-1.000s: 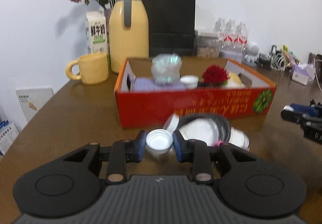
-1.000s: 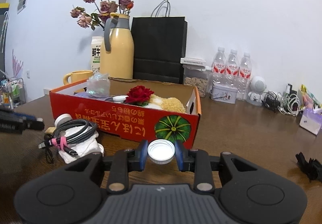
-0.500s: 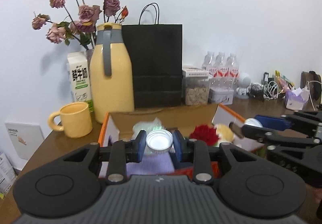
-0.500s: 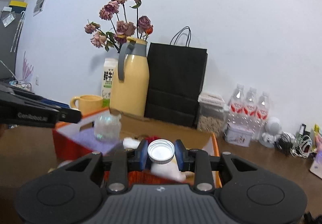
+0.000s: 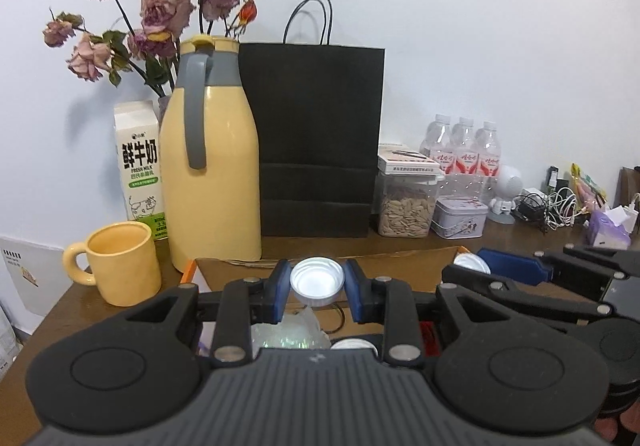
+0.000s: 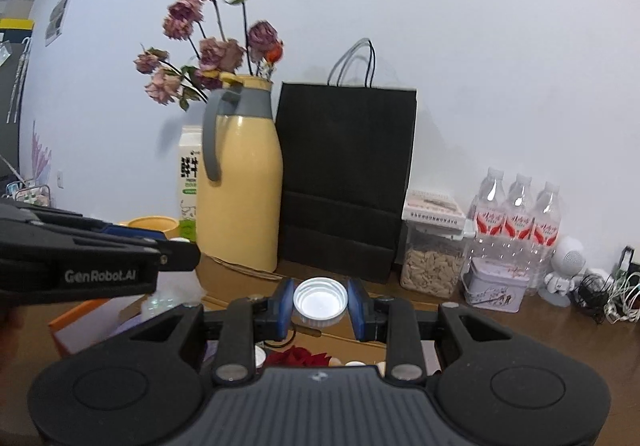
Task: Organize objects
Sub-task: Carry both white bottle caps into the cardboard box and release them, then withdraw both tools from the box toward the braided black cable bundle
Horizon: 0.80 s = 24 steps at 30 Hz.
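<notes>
You've got both grippers up over the cardboard box [image 5: 400, 266], its far wall just below your fingertips and the table's back edge crowded by the thermos [image 5: 212, 181] and black bag [image 5: 316, 141]. Left gripper [image 5: 317, 282] pinches a white cap [image 5: 317, 281]; right gripper [image 6: 320, 301] pinches another cap [image 6: 320, 301]. A second ago both sat low beside the box's front wall; now they're higher.

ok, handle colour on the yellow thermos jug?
Grey, matching the collar band on the thermos jug. Clearest in the left wrist view.
</notes>
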### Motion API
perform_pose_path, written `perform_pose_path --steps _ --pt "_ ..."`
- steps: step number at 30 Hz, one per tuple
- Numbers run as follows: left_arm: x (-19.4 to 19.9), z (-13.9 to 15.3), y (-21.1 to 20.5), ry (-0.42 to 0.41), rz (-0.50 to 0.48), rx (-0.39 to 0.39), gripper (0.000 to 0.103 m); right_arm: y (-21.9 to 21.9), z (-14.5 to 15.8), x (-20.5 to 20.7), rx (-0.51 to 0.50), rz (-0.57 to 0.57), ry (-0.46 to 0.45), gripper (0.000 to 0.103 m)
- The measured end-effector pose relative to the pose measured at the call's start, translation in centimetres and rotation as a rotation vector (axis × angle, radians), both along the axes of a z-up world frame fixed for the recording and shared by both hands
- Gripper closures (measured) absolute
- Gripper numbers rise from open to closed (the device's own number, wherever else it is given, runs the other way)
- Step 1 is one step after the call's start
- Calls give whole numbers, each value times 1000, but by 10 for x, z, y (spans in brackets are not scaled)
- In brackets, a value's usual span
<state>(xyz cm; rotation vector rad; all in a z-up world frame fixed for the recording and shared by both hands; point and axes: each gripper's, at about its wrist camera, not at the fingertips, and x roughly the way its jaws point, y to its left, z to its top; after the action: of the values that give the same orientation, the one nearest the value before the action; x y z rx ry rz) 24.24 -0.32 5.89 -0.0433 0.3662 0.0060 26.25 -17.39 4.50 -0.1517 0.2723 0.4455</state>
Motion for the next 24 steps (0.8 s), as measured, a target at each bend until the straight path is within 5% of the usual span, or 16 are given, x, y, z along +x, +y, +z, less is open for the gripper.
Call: perform_pose_path --steps 10,13,15,18,19,20,24 --pt "34 -21 5 68 -17 7 73 3 -19 39 2 15 71 75" --pt "35 -24 6 72 -19 18 62 2 -27 44 0 26 107 75" --pt "33 -25 7 65 -20 23 44 1 -31 46 -2 29 130 66" --pt "28 -23 7 43 -6 28 6 -3 -33 44 4 25 140 31" --pt "27 -22 8 31 1 29 0 -4 -32 43 7 23 137 18" --pt "25 -21 8 21 2 25 0 -5 -31 41 11 22 132 6" --pt "24 -18 10 14 11 15 0 -9 -27 38 24 16 118 2"
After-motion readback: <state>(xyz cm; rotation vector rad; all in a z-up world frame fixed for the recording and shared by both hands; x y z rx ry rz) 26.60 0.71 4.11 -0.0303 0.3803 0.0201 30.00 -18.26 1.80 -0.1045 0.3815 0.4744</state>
